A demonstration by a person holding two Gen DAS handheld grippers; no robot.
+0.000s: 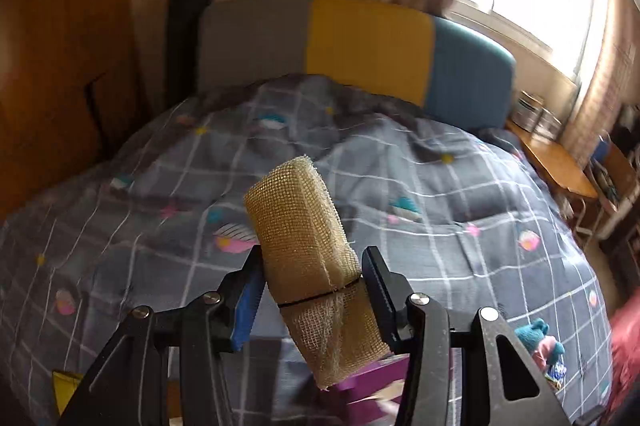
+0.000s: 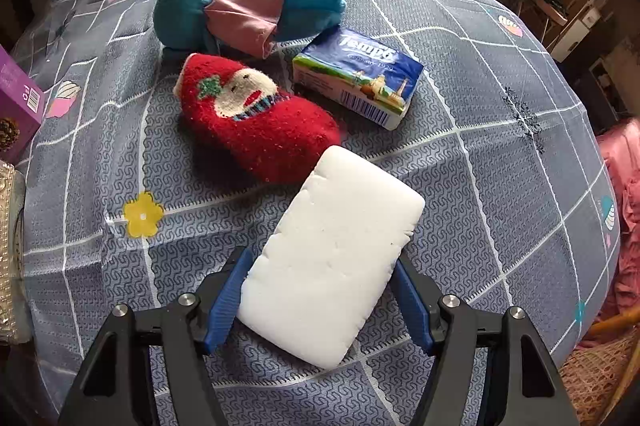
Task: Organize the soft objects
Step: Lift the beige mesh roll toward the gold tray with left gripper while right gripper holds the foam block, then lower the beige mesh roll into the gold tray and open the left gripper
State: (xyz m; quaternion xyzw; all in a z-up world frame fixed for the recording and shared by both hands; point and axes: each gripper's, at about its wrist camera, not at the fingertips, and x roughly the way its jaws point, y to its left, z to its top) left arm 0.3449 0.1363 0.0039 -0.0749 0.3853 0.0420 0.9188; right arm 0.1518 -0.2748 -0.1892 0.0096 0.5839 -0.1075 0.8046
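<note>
Left gripper (image 1: 316, 266) clamped on gold mesh sponge (image 1: 298, 226) above grey checked quilt (image 1: 460, 246); right gripper (image 2: 320, 278) astride white sponge (image 2: 332, 258), grip uncertain, red sock (image 2: 256, 122), teal plush toy (image 2: 224, 10) and tissue pack (image 2: 356, 78) lying farther off.

Coarse gold mesh sponge (image 1: 298, 226), matt white foam block (image 2: 336, 266), fuzzy red sock (image 2: 260, 130) — glossy tissue pack (image 2: 356, 78)

Purple box (image 2: 18, 94) cut off at left edge.
</note>
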